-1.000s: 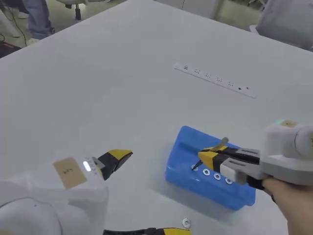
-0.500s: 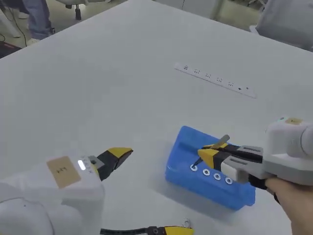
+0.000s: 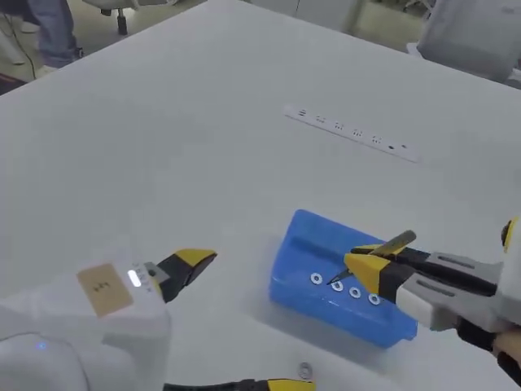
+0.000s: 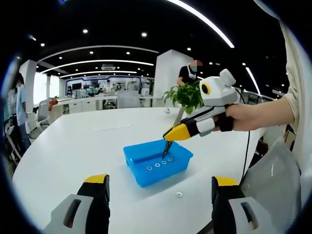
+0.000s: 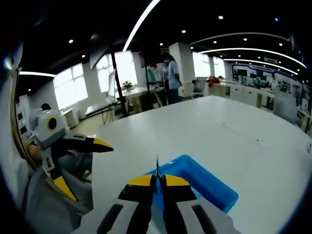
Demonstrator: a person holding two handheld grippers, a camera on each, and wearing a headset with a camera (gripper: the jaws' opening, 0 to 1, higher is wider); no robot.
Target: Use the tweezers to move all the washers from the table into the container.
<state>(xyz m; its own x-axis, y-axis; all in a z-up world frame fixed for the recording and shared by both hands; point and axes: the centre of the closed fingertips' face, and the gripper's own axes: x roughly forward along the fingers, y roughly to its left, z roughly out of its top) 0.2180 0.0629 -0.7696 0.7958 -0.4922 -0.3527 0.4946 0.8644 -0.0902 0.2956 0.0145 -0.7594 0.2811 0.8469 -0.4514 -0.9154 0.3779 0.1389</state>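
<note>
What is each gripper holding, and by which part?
The right gripper is shut on the tweezers around their middle, tips pointing into the blue container. The left gripper is open, holding nothing.

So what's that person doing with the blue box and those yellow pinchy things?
A person is holding a gripper in each hand at a white table. The right gripper is shut on tweezers, whose tip points down into the blue container, where four washers lie in a row. One more washer lies on the table, nearer the person. The left gripper hangs open, holding nothing.
</note>
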